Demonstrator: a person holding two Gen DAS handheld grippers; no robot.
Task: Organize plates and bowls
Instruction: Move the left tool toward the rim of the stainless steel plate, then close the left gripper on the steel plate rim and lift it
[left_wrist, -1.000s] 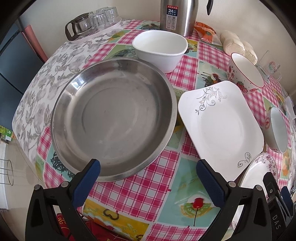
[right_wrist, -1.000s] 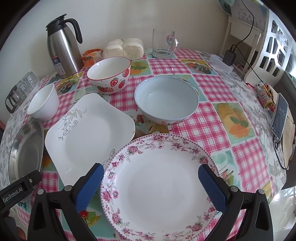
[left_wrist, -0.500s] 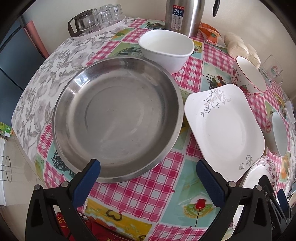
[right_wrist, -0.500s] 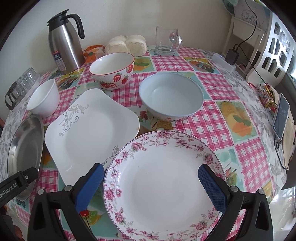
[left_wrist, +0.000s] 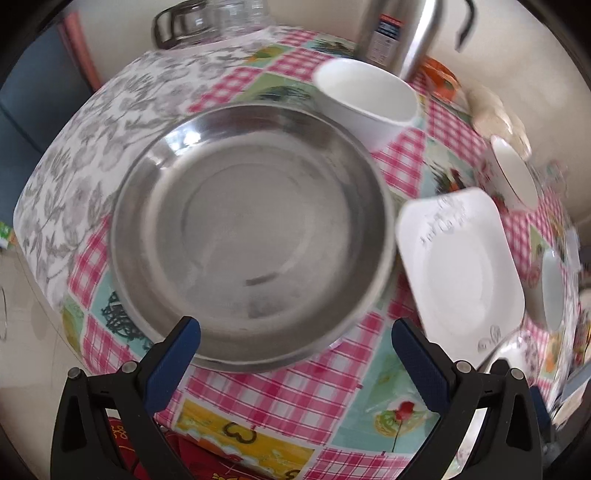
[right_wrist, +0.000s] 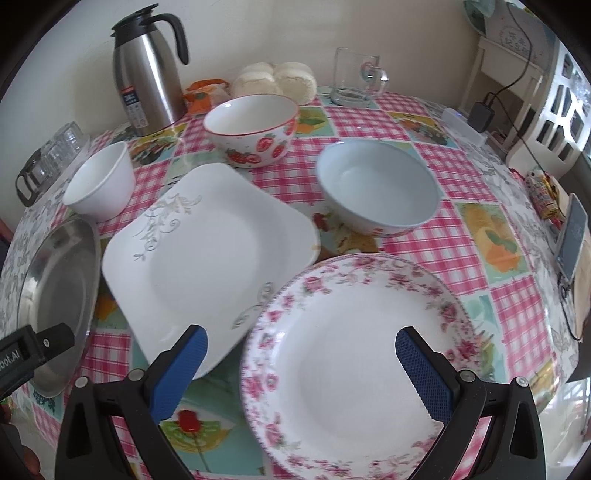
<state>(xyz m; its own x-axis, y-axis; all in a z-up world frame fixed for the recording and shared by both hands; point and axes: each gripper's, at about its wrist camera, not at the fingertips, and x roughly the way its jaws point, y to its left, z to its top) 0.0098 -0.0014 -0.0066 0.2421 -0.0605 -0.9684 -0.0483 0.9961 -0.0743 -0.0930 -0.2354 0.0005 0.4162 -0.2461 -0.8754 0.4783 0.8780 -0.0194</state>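
My left gripper is open and empty, just in front of the near rim of a steel plate. A small white bowl stands behind the plate and a square white plate lies to its right. My right gripper is open and empty over the near part of a floral round plate. In the right wrist view the square white plate lies left of it. A pale blue bowl, a strawberry bowl, the small white bowl and the steel plate are also there.
A steel thermos jug, buns and a glass mug stand along the wall. Glass cups sit at the far left. A phone lies near the table's right edge. The left gripper's body shows at the left.
Both grippers have drifted to the left, so the dishes sit further right in both views. Nothing on the table has moved and both grippers stay open.
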